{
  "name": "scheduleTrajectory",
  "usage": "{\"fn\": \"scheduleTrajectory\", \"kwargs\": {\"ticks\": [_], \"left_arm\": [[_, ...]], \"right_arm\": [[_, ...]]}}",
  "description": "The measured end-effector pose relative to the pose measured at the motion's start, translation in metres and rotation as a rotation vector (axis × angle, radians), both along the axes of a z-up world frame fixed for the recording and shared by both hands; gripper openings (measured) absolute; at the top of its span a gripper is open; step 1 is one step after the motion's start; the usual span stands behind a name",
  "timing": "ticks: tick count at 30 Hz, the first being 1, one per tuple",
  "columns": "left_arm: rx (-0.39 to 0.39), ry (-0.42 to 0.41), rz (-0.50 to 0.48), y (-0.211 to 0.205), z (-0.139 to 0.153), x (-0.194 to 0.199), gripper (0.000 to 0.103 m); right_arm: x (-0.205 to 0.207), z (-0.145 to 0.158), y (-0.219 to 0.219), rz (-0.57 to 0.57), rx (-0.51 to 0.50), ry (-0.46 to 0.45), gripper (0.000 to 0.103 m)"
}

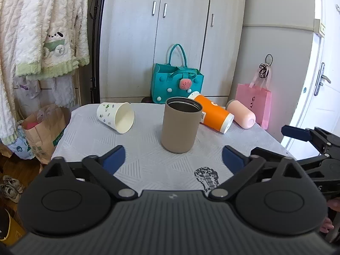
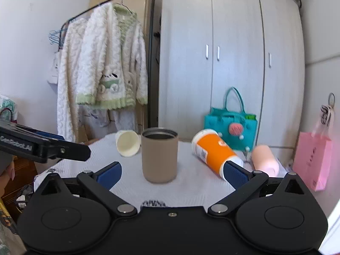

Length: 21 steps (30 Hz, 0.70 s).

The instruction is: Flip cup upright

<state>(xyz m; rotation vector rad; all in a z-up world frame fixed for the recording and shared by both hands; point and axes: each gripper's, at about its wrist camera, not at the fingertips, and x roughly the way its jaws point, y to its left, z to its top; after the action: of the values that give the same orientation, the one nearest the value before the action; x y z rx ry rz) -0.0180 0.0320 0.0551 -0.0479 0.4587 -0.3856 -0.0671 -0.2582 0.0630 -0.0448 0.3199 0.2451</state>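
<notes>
Tablecloth (image 1: pixel 148 161) logo (image 1: pixel 207 178) partly tool-hidden

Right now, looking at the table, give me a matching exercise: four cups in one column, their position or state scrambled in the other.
Things:
1. tan cup
2. paper cup
3. orange cup
4. pink cup

States:
A. on its side, farthest right
B. upright, open mouth up
C. on its side, farthest left
D. on its side, just right of the upright one

Pairs: 1-B, 2-C, 3-D, 4-A
</notes>
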Motion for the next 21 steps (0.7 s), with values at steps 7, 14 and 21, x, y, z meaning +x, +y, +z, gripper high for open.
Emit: {"fn": "scheduleTrajectory", "kwargs": {"ticks": [7,14,21], "left_arm": [[0.015,0.012,0.039,-0.002,-0.011,-0.016,0.103],[0.009,0.001,0.086,0.002,-0.018,-0.023,0.103],[0.02,-0.01,0.082,0.0,-0.022,-0.033,0.103]], "right_arm": [[-0.016,-0.006,-0.003,-0.092,0.021,-0.007,0.103],[-0.025,-0.014,-0.003,-0.112,0.005,0.017,0.103],[-0.023,-0.024,-0.002,-0.124,0.039,0.039,0.103]]}}
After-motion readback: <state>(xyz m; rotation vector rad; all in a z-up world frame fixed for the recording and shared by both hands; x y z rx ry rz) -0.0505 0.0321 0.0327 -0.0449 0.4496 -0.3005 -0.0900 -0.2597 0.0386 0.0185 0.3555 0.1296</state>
